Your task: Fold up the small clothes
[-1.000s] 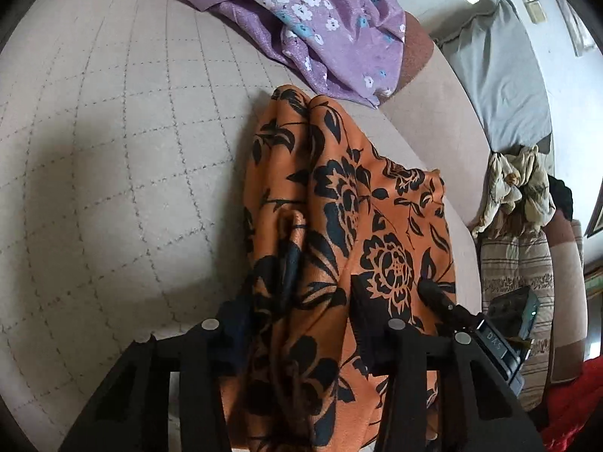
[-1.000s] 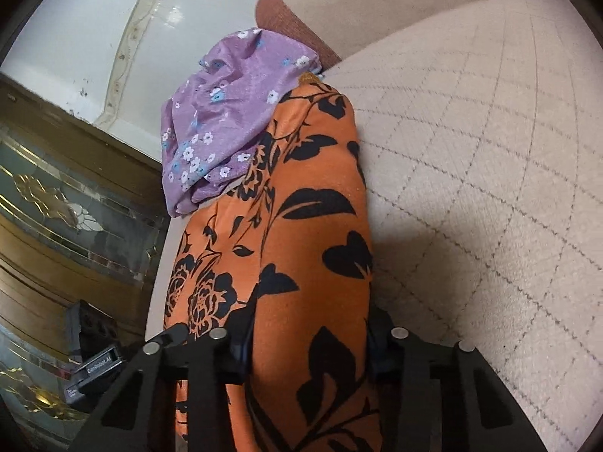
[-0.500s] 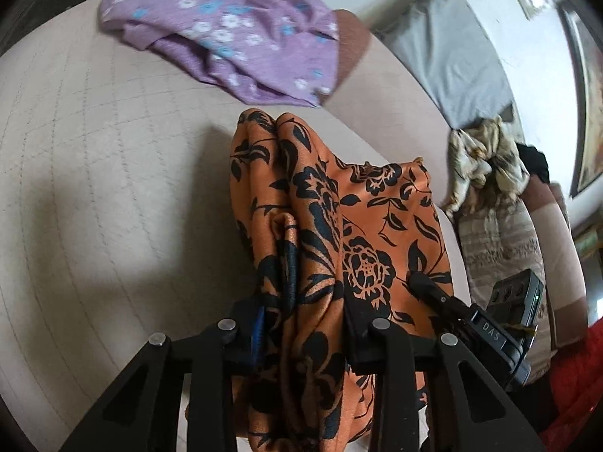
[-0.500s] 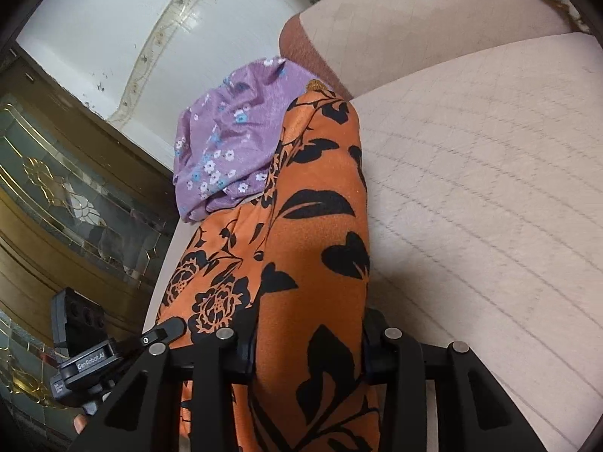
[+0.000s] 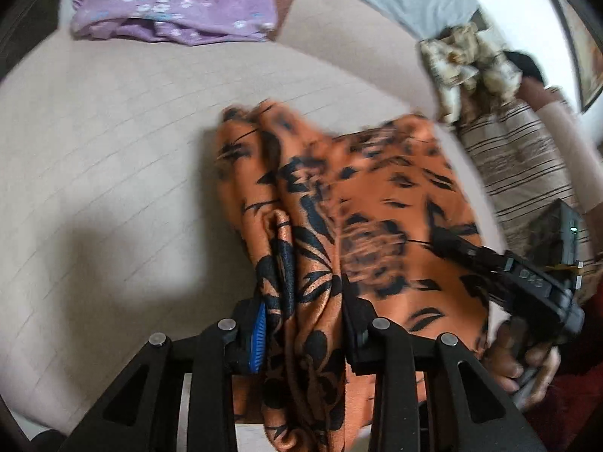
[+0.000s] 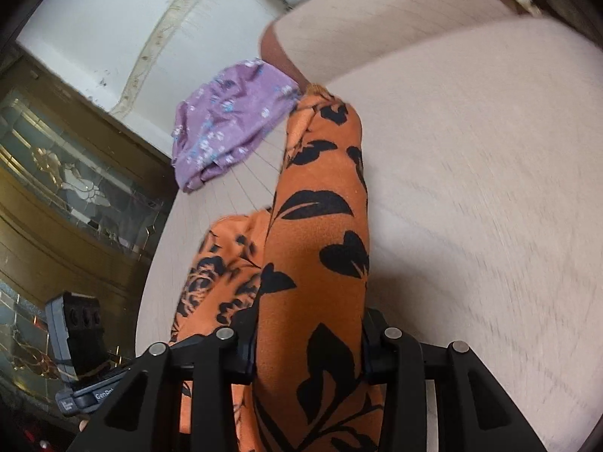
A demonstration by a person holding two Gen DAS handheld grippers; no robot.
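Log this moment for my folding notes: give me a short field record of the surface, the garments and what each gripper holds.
surface: beige quilted sofa seat
garment in work: orange cloth with black flowers, bunched and lifted at the near end, far end lying on the seat
left gripper: shut on the orange cloth, blue pad showing on one of the fingers
right gripper: shut on the same cloth
other garment: purple floral cloth, crumpled at the far edge of the seat, untouched
image: motion blur in both views

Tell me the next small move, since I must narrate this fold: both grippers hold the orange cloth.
Probably lower the orange black-flowered cloth flat onto the beige quilted cushion. The left gripper and right gripper each pinch a bunched end, with bare cushion beside it.
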